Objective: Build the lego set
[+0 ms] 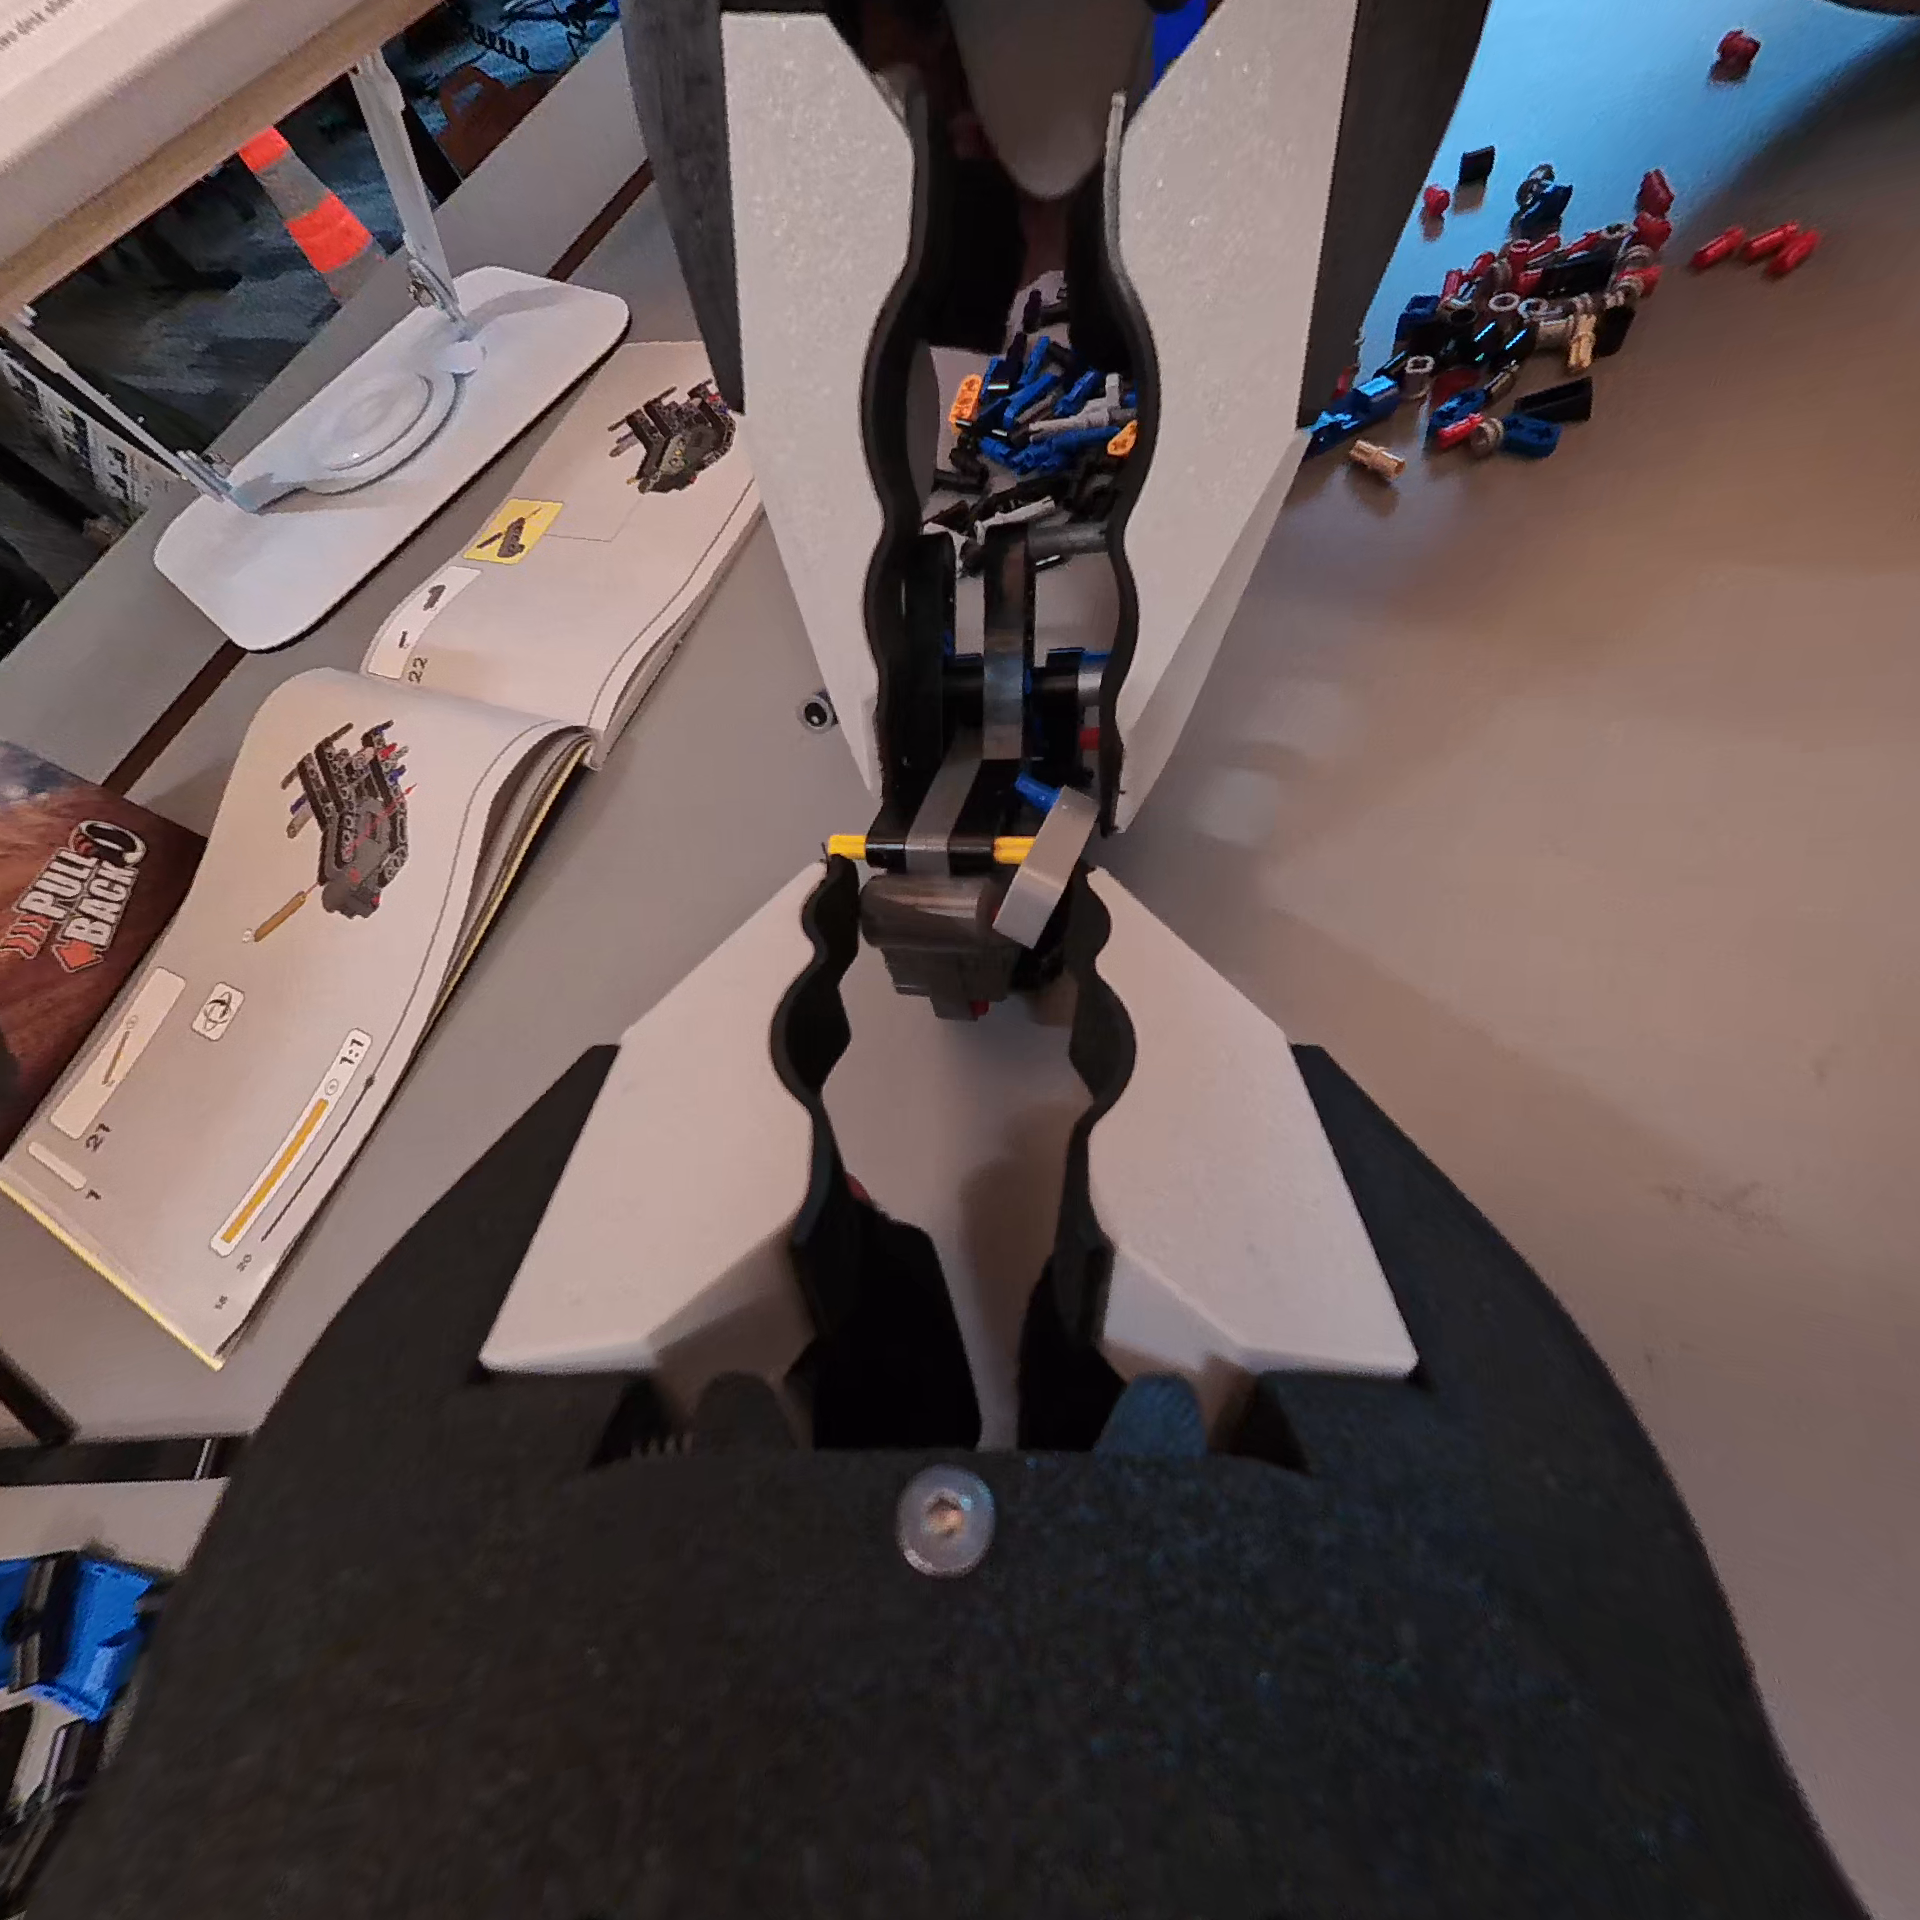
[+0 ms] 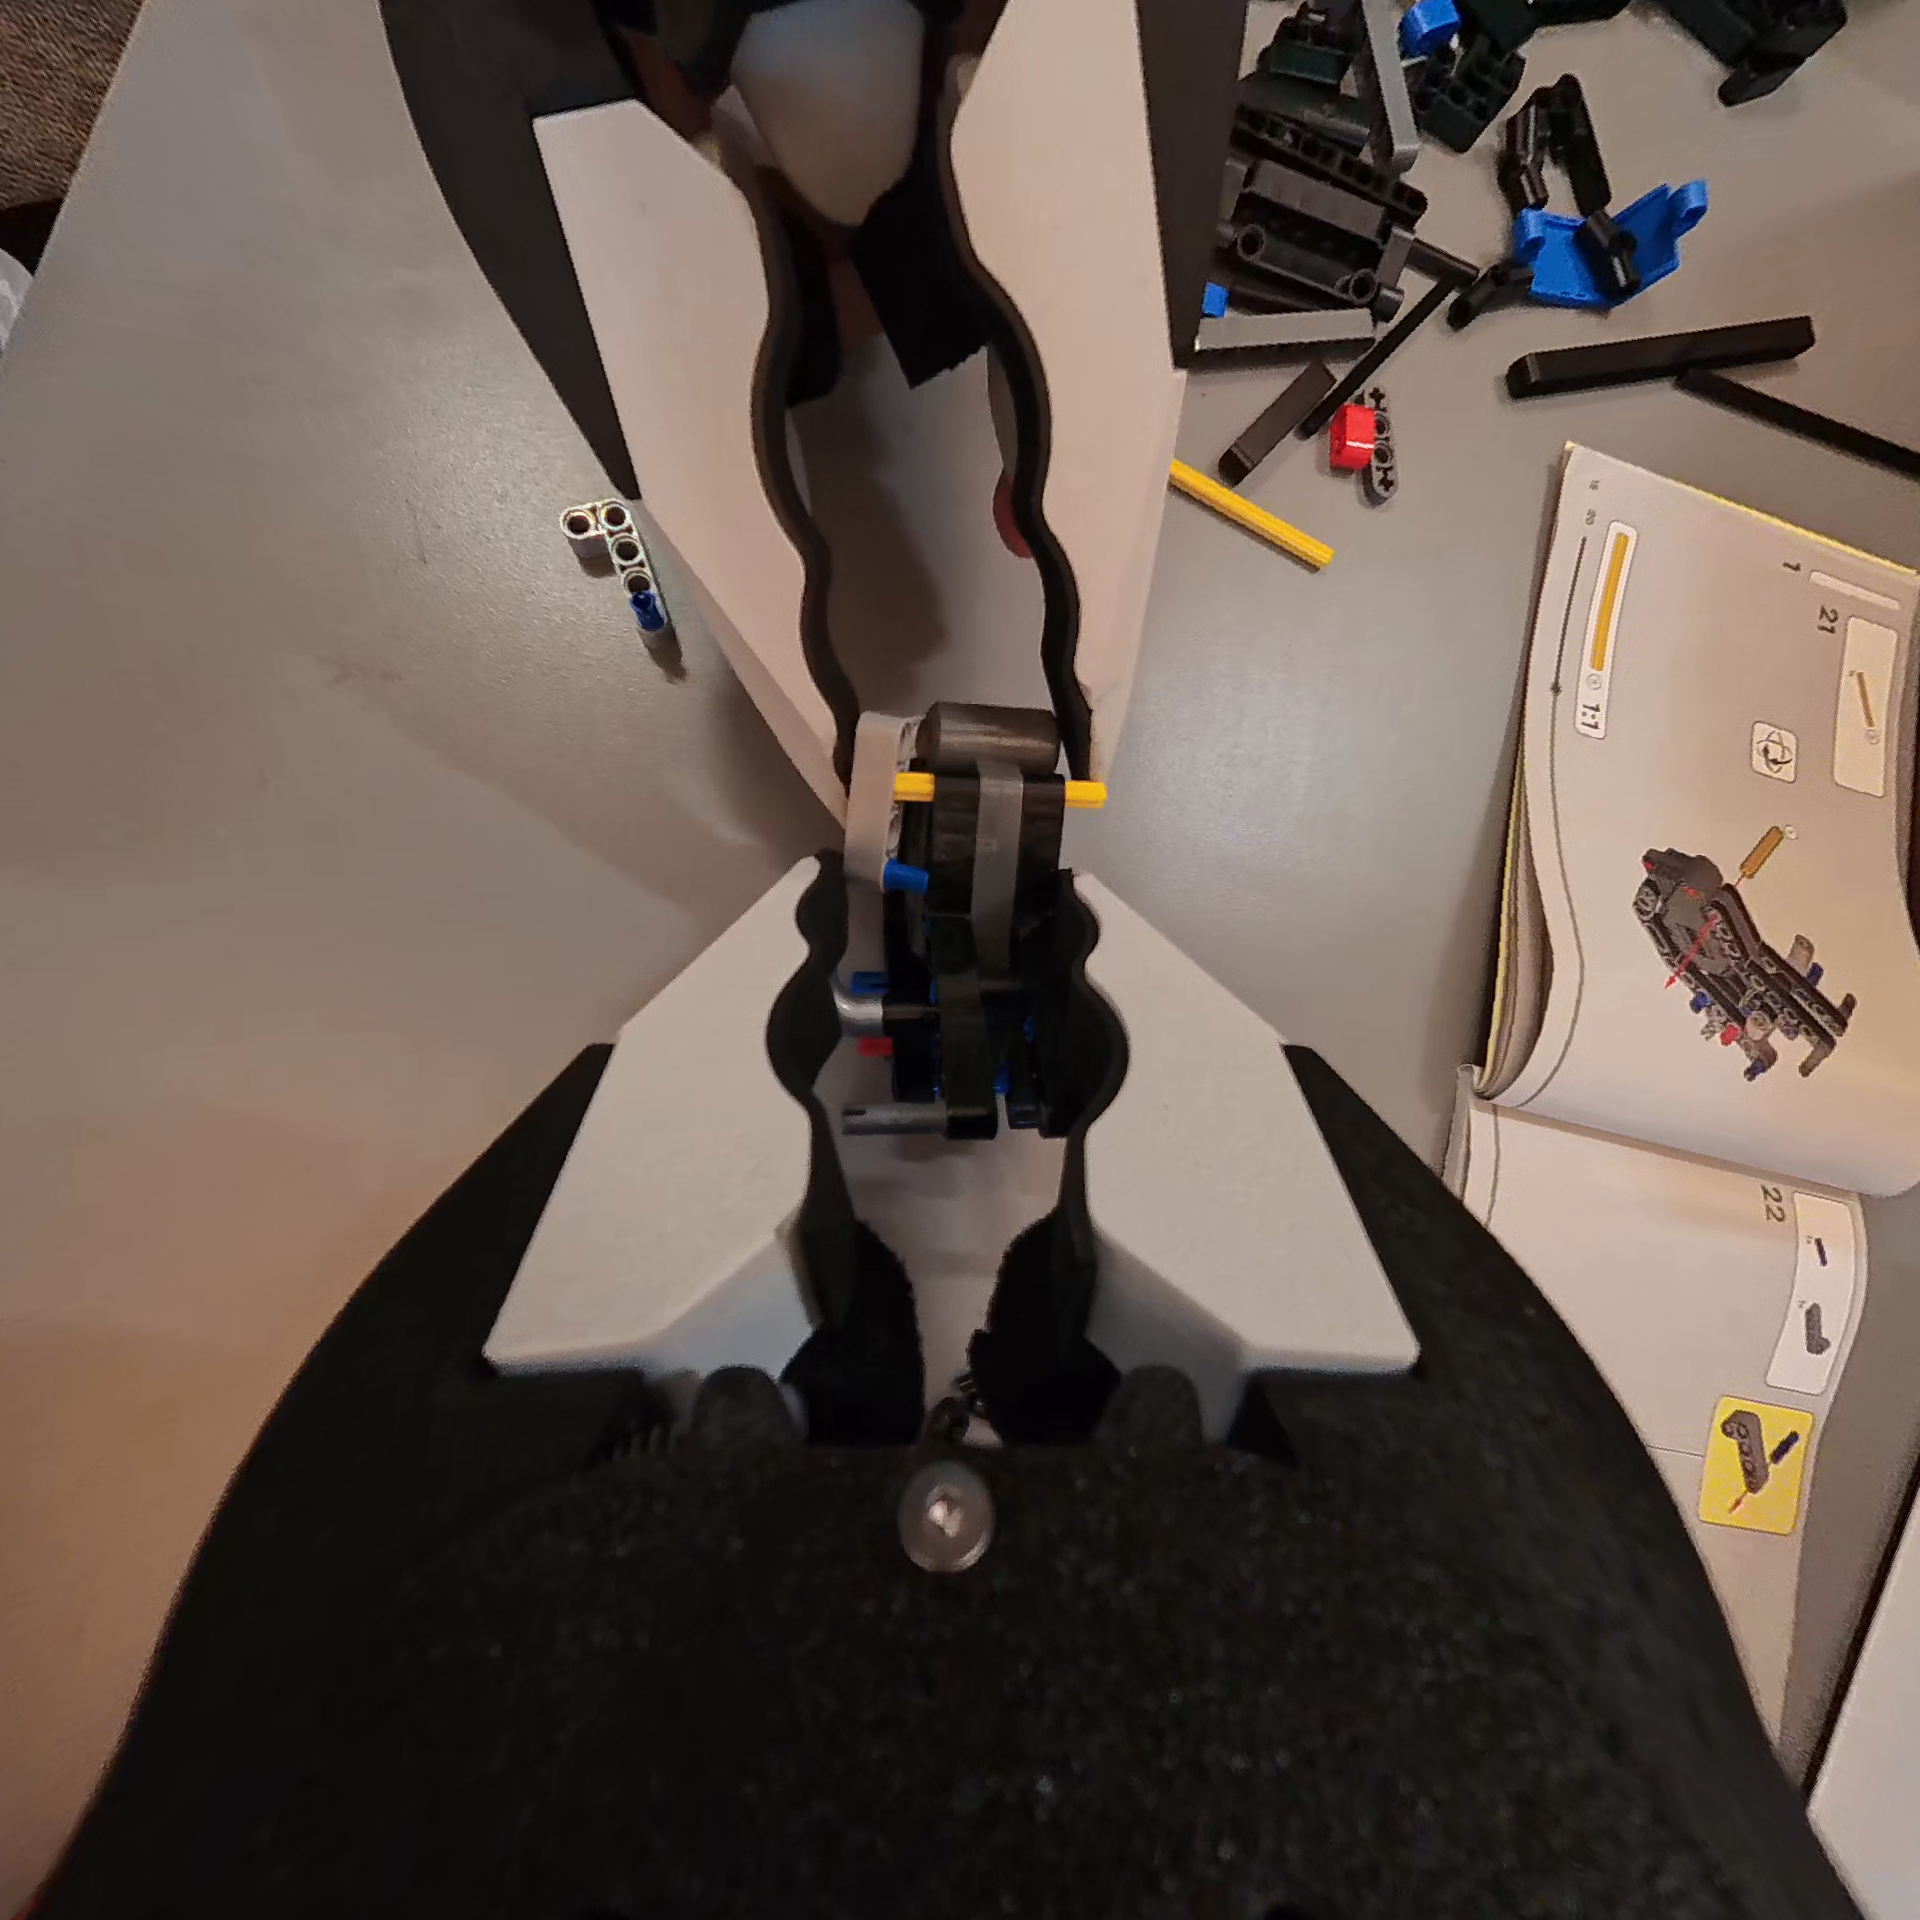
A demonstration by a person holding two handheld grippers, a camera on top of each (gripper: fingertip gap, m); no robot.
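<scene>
Your 2 grippers, left (image 1: 951,883) and right (image 2: 951,883), both clamp the model (image 2: 971,935); manual (image 1: 312,935) lies open beside.

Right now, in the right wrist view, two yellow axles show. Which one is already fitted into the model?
The short yellow axle through the held model; the longer yellow axle lies loose on the table.

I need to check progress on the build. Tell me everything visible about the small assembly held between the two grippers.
The assembly is a narrow stack of black beams with a grey strip. A short yellow axle crosses it; blue and red pins stick out sideways, and a light grey beam hangs on one side. Right gripper and left gripper clamp opposite ends above the table.
</scene>
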